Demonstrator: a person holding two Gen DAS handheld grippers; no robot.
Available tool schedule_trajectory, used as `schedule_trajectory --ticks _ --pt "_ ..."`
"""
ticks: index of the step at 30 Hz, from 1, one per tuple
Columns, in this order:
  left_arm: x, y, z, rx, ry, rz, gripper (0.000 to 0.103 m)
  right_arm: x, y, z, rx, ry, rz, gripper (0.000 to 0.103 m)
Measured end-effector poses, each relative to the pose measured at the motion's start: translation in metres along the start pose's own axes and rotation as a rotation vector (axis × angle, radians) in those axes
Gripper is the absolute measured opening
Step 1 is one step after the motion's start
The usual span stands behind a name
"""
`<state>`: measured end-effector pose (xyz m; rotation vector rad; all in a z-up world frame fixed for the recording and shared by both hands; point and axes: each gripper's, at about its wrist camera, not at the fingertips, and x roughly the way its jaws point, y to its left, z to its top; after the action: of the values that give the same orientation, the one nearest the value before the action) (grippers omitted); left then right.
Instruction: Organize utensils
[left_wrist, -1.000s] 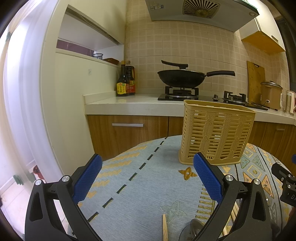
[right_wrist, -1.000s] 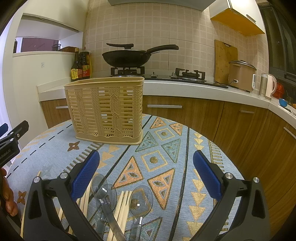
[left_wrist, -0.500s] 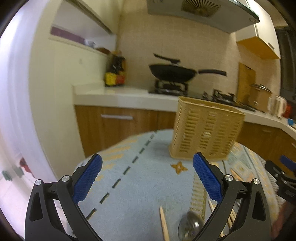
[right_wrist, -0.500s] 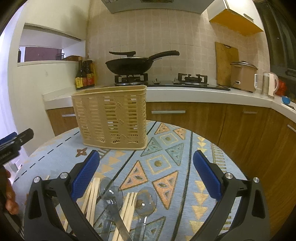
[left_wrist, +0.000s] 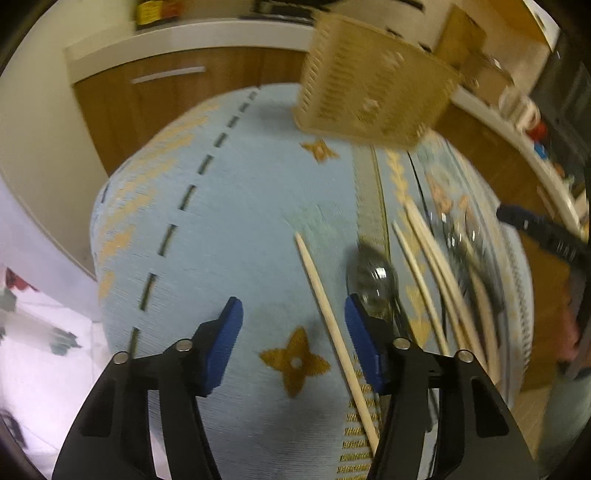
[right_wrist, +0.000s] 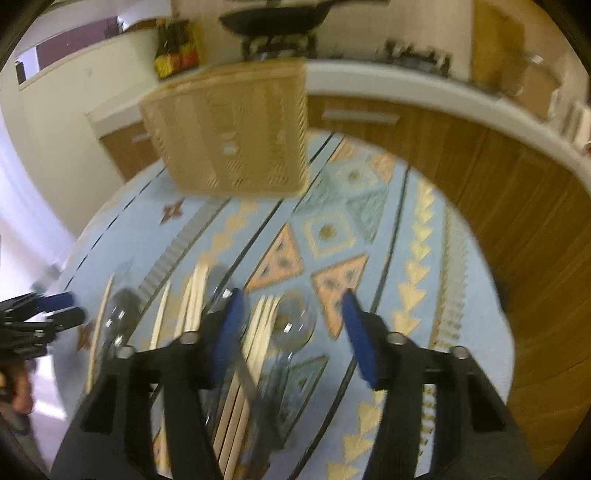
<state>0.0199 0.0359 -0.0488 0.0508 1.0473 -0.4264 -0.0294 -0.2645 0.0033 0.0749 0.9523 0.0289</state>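
Note:
In the left wrist view, my left gripper (left_wrist: 293, 317) points down at the patterned tablecloth (left_wrist: 221, 240), its jaws closing. One wooden chopstick (left_wrist: 317, 280) lies between the jaws near the right pad, untouched. A metal spoon (left_wrist: 373, 273) sits just past that pad, with more chopsticks (left_wrist: 428, 254) to its right. In the right wrist view, my right gripper (right_wrist: 291, 314) is also closing above a bundle of chopsticks (right_wrist: 264, 325) and a shiny spoon (right_wrist: 295, 321), not gripping either. The tan slotted basket (right_wrist: 229, 136) (left_wrist: 369, 88) stands upright at the far side.
Another spoon (right_wrist: 120, 314) and loose chopsticks (right_wrist: 195, 291) lie to the left on the round table. Behind it run wooden cabinets (right_wrist: 517, 221) and a white counter with a wok (right_wrist: 273, 18) and sauce bottles (right_wrist: 177, 55). The table rim drops off close on the left (left_wrist: 99, 240).
Both grippers have tipped down from facing the kitchen to facing the tabletop. Their jaws have narrowed from wide open to about half. The left one has dropped closer to the cloth.

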Motion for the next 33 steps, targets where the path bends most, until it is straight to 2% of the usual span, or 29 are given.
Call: schedule_trajectory --ticks 1,3,5,7,14,18,20,21,22,23,25,27,30,33 --pt "0.003 -0.004 -0.002 0.015 0.013 -0.003 0.05 0.001 0.001 0.0 -0.006 0.02 0.011 0.037" --pt "0.009 -0.01 -0.003 0.041 0.038 0.002 0.044 0.005 0.004 0.0 -0.03 0.085 0.057 0.035" --pt "0.009 -0.017 -0.005 0.072 0.04 0.039 0.041 0.01 0.011 -0.002 -0.053 0.148 0.112 0.034" --pt "0.01 -0.02 -0.004 0.098 0.048 0.079 0.037 0.012 0.018 -0.004 -0.086 0.186 0.131 0.031" --pt "0.01 -0.027 -0.003 0.144 0.06 0.116 0.035 0.029 0.044 -0.007 -0.218 0.267 0.096 0.028" --pt "0.01 -0.029 -0.001 0.153 0.068 0.126 0.035 0.04 0.051 -0.01 -0.251 0.305 0.087 0.027" --pt "0.01 -0.028 -0.001 0.153 0.067 0.129 0.032 0.04 0.053 -0.011 -0.253 0.301 0.091 0.019" --pt "0.01 -0.028 -0.001 0.153 0.063 0.137 0.029 0.043 0.051 -0.01 -0.25 0.303 0.098 0.009" --pt "0.01 -0.028 -0.001 0.153 0.06 0.144 0.024 0.042 0.05 -0.009 -0.234 0.307 0.114 0.007" --pt "0.01 -0.028 -0.001 0.153 0.056 0.154 0.015 0.043 0.047 -0.009 -0.225 0.303 0.115 0.006" --pt "0.01 -0.026 0.001 0.137 0.052 0.16 0.009 0.04 0.044 -0.008 -0.219 0.288 0.121 0.004" --pt "0.009 -0.021 0.001 0.109 0.037 0.133 0.005 0.037 0.041 -0.007 -0.202 0.276 0.125 0.001" --pt "0.008 -0.013 0.003 0.061 0.02 0.08 0.004 0.025 0.035 -0.003 -0.179 0.235 0.144 0.001" --pt "0.004 -0.01 0.006 0.05 -0.007 0.07 0.004 0.015 0.027 0.003 -0.145 0.202 0.158 0.001"
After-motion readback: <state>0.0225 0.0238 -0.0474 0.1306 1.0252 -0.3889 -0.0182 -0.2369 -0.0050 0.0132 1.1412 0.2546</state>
